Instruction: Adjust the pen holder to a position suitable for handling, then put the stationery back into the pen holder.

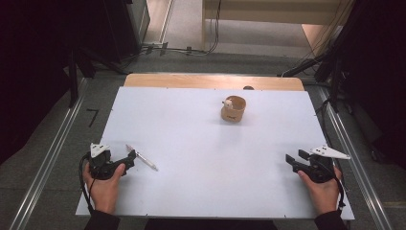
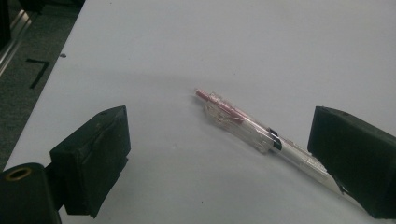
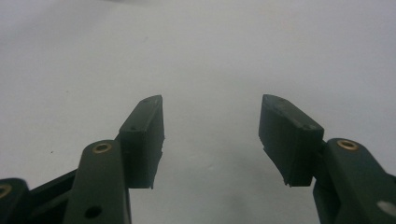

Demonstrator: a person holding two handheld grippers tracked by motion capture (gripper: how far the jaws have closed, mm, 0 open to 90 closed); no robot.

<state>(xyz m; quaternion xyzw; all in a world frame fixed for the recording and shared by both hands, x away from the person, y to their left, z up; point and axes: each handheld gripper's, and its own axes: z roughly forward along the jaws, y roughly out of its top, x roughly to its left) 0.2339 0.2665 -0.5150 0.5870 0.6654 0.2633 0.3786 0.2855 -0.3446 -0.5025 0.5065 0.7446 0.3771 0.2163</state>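
The left tool (image 2: 219, 158) is held with jaws apart around a pen (image 2: 254, 133) lying on the desk (image 1: 201, 158). The right tool (image 3: 212, 140) is held with jaws apart, nothing between them.

We see a pen (image 2: 247, 128) lying flat on the white table, just ahead of the left gripper (image 2: 219, 158). Its clear upper barrel shows a pink refill, a black band sits mid-length, and the lower part is white. Its pink end points away from the gripper; its other end runs under the gripper's right-hand jaw.
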